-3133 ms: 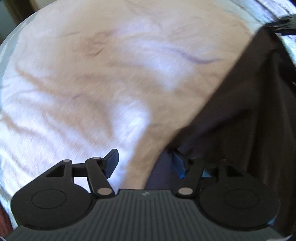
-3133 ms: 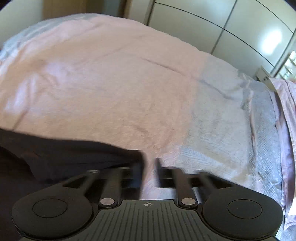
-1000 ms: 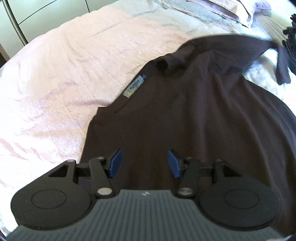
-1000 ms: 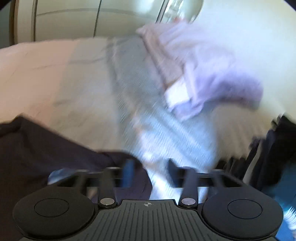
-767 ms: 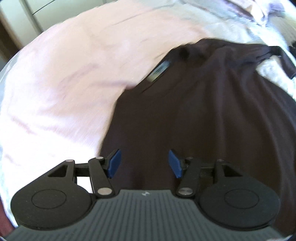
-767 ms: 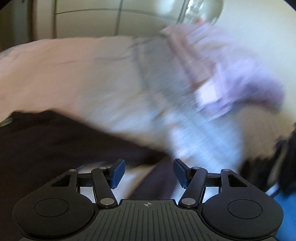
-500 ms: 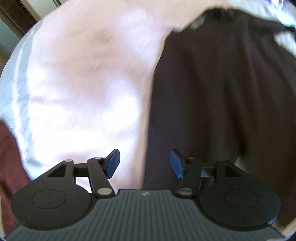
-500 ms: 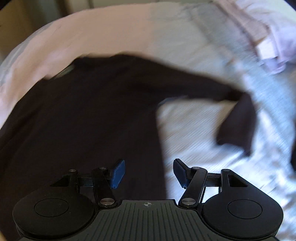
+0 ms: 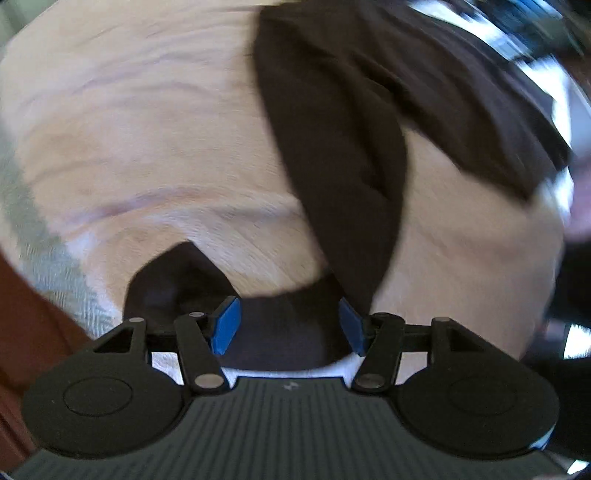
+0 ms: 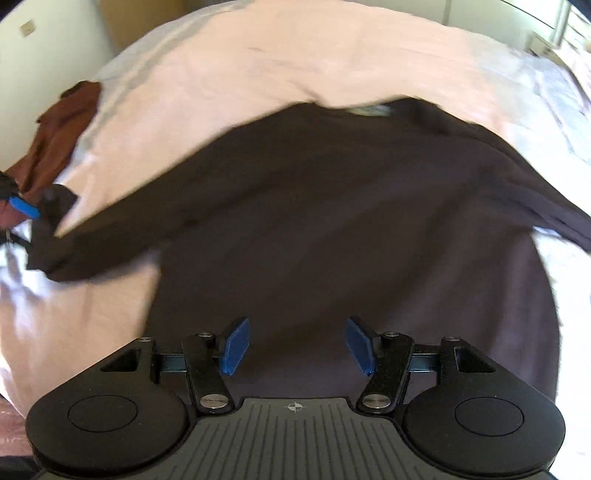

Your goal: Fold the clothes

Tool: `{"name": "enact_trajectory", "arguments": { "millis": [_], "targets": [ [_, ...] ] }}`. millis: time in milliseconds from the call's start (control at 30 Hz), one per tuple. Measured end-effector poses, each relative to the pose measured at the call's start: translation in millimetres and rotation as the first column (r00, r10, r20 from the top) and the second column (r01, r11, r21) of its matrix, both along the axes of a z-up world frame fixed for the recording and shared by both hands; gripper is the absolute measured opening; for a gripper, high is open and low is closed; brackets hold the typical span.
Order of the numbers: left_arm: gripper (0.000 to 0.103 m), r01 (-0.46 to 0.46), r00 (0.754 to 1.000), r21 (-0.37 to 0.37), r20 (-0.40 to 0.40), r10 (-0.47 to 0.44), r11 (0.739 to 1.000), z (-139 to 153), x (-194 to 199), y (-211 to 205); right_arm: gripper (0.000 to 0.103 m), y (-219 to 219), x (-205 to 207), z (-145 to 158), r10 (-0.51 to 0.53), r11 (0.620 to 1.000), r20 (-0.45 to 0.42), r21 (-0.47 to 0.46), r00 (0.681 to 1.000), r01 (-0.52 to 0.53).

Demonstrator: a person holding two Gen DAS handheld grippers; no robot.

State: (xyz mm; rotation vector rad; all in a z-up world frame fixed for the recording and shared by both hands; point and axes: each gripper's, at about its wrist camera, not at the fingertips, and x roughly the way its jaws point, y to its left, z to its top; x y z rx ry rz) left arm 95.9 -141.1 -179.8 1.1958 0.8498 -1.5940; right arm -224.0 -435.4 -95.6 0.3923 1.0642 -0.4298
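A dark brown long-sleeved shirt [image 10: 332, 206] lies spread flat on the pink bedsheet [image 10: 258, 55], its neck label [image 10: 369, 110] toward the far side. My right gripper [image 10: 297, 345] hovers open over the lower body of the shirt, nothing between its blue pads. In the left wrist view one sleeve [image 9: 347, 166] runs down from the top, and its cuff end [image 9: 284, 332] lies under and between the fingers of my open left gripper [image 9: 288, 326]. The pads do not press it. The left gripper's blue fingertip [image 10: 24, 207] also shows at that cuff in the right wrist view.
A rust-brown garment [image 10: 62, 125] lies bunched at the bed's left edge, close to the sleeve cuff. A grey-blue woven strip of bedding [image 9: 48, 258] borders the pink sheet [image 9: 147, 147]. Pale wardrobe doors [image 10: 498, 14] stand beyond the bed.
The left gripper swept from the shirt's collar and body out along the sleeve to its cuff. The right gripper swung from the pillows and right sleeve to over the shirt's body. Both stayed open.
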Motion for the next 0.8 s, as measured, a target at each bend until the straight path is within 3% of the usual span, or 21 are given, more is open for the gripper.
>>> {"name": "enact_trajectory", "arguments": {
  "millis": [100,233,267,300,333,400,433,500,633,667,700,767,800],
  "targets": [
    [0.051,0.177,0.979,-0.016,0.109,-0.174,0.984,-19.5,-13.3,17.2,0.061,26.5,35.2,4.8,0.047,0.999,0.009,0.003,0.999,-0.047],
    [0.043,0.351,0.909,-0.05,0.256,-0.328,0.935,-40.8,-20.8,26.4,0.061,47.2,71.9,-1.0,0.108,0.994,-0.007,-0.014,0.994,-0.108],
    [0.03,0.379,0.892,-0.057,0.289,-0.348,0.924,-43.4,-22.5,28.1,0.061,49.4,79.9,-7.1,0.115,0.993,-0.012,-0.017,0.993,-0.115],
    [0.013,0.386,0.887,-0.06,0.298,-0.352,0.921,-43.3,-21.5,29.1,0.061,47.9,87.5,-11.3,0.117,0.993,-0.015,-0.018,0.993,-0.117],
    [0.008,0.381,0.891,-0.062,0.291,-0.348,0.922,-42.1,-18.6,29.6,0.061,47.4,94.0,-14.5,0.117,0.993,-0.016,-0.018,0.993,-0.117],
    [0.005,0.303,0.932,-0.107,0.242,-0.27,0.947,-32.3,-3.1,28.5,0.061,47.9,104.2,-14.1,0.118,0.993,-0.014,-0.022,0.993,-0.118],
    [0.005,0.251,0.951,-0.132,0.219,-0.219,0.959,-25.6,4.2,28.0,0.061,43.7,108.9,-15.8,0.124,0.992,-0.011,-0.024,0.992,-0.124],
    [0.005,0.184,0.966,-0.172,0.214,-0.146,0.968,-11.2,15.5,33.2,0.061,43.1,117.3,-15.7,0.152,0.988,-0.007,-0.034,0.988,-0.152],
    [0.008,0.188,0.957,-0.195,0.256,-0.135,0.963,-0.8,15.4,51.4,0.061,57.6,138.4,-17.3,0.211,0.977,0.0,-0.032,0.977,-0.211],
    [0.02,0.214,0.947,-0.198,0.282,-0.154,0.957,-3.0,10.9,57.1,0.061,60.3,143.7,-19.3,0.226,0.974,0.002,-0.026,0.974,-0.226],
    [0.038,0.249,0.933,-0.2,0.311,-0.18,0.947,-7.3,5.2,61.7,0.061,64.0,149.3,-22.1,0.244,0.97,0.003,-0.02,0.97,-0.243],
    [0.048,0.317,0.91,-0.205,0.342,-0.235,0.926,-16.4,-8.6,68.5,0.061,71.3,159.0,-27.2,0.282,0.959,0.002,-0.018,0.959,-0.282],
    [0.048,0.349,0.897,-0.207,0.355,-0.263,0.914,-20.9,-15.9,71.9,0.061,74.4,163.4,-30.1,0.298,0.954,-0.002,-0.02,0.954,-0.298]
  ]
}}
